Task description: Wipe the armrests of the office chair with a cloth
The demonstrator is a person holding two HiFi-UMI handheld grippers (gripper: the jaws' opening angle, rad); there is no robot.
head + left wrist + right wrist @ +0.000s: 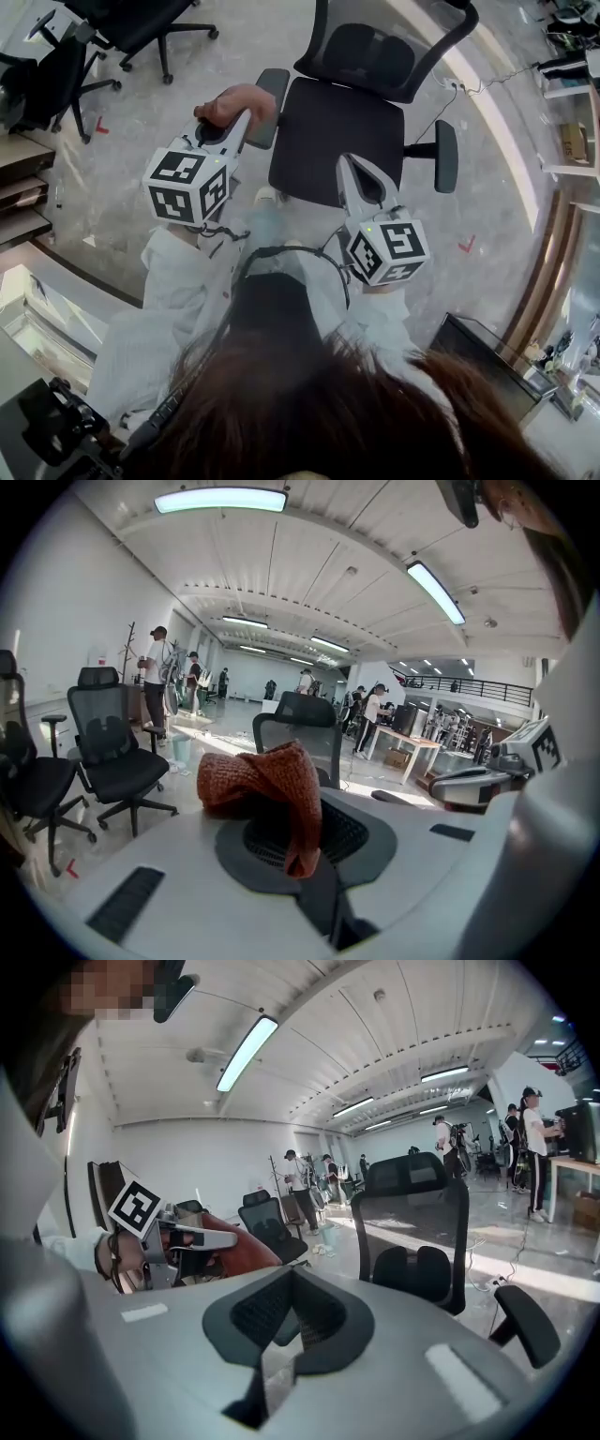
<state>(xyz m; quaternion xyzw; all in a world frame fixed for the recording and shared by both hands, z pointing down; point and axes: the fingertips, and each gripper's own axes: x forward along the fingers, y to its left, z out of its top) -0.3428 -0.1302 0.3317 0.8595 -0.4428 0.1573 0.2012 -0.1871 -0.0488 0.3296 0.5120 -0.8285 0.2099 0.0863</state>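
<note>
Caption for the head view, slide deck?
Left gripper pinches a rust-red cloth at the office chair's armrest; right gripper hangs empty by the front of the seat.

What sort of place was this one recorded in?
Most likely a large open-plan office or workshop hall: mesh office chairs stand about on a polished floor, long strip lights run along a high ceiling, and people stand at a desk farther back.
</note>
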